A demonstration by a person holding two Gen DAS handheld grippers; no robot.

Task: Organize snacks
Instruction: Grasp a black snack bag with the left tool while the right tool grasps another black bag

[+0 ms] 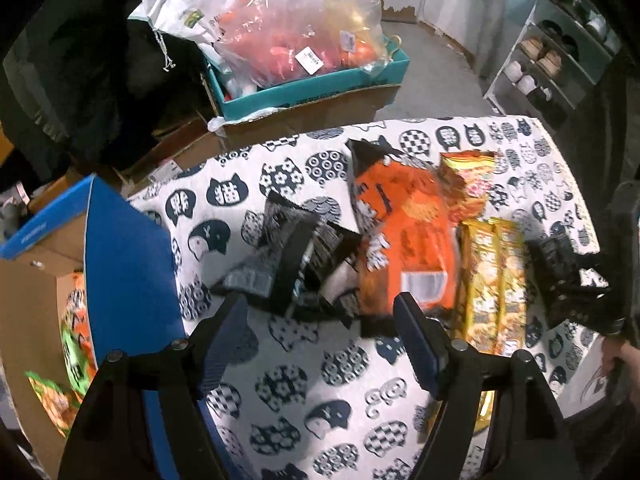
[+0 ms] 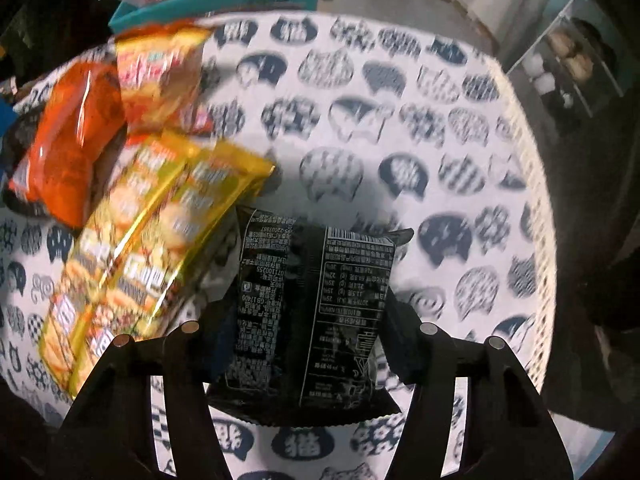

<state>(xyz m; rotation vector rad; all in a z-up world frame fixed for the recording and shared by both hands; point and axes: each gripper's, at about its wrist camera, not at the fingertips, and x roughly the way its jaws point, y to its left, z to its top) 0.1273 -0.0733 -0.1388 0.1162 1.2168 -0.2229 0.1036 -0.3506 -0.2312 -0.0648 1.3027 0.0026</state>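
- Two grippers are working over a table [image 1: 304, 380] covered by a white cloth printed with dark cat-head shapes.
- The left gripper [image 1: 320, 320] is pointing steeply down at the cloth with its jaws standing apart and nothing between them; its blue-padded fingers [image 1: 224, 332] are hanging just short of the snack pile.
- The right gripper [image 2: 308, 320] is framing a black snack packet [image 2: 312, 312] that is showing its printed back; the packet is sitting between the two fingers, which are lying against its side edges, but whether they are pressing on it I cannot tell.
- In the left wrist view that same black packet [image 1: 568, 272] is showing at the far right edge.
- Several more snacks are lying on the cloth: a second black packet [image 1: 296, 256] just ahead of the left gripper, an orange bag [image 1: 404, 216] beside it, a long yellow-gold packet [image 1: 494, 280] to the right of that, and a smaller orange-yellow packet [image 1: 468, 184] further back.
- A cardboard box with a blue rim [image 1: 120, 256] is standing at the table's left edge, and green and orange packets [image 1: 76, 344] are lying inside it.
- A teal box [image 1: 312, 88] holding a clear plastic bag [image 1: 296, 20] is sitting beyond the table, and a shoe rack [image 1: 552, 48] is standing at the far right.
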